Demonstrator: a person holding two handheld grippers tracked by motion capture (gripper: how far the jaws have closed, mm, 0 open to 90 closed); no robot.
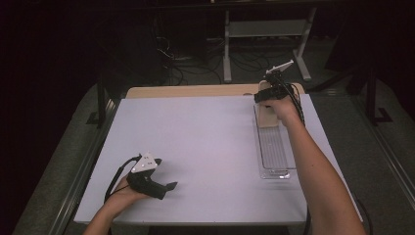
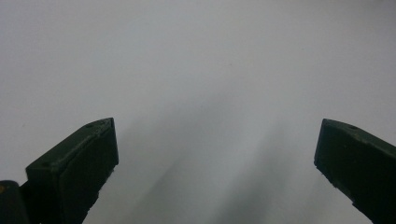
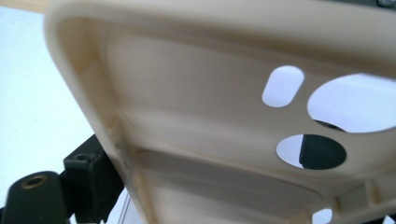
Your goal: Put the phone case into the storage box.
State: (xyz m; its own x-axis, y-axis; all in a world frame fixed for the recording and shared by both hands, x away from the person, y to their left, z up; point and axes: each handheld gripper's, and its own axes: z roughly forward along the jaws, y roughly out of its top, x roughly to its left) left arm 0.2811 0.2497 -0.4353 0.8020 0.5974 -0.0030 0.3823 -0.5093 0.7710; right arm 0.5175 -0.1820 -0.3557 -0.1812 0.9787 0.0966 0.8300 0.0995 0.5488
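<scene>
A cream phone case (image 1: 266, 117) with round and oval camera cutouts (image 3: 187, 116) hangs at the far end of a clear plastic tray (image 1: 274, 152) on the right of the white table (image 1: 205, 142). My right gripper (image 1: 262, 98) is shut on its far end; one black jaw sits at the case's edge (image 3: 88, 177) and the other shows through a cutout (image 3: 320, 151). My left gripper (image 1: 169, 187) rests low over the table near the front left, open wide (image 2: 217, 135), with nothing but bare white surface between its jaws.
A strip of wooden tabletop (image 1: 195, 91) shows along the back edge. Beyond the table stand a metal frame (image 1: 264, 29) and loose cables (image 1: 186, 63) on the dark floor. Black posts flank the table.
</scene>
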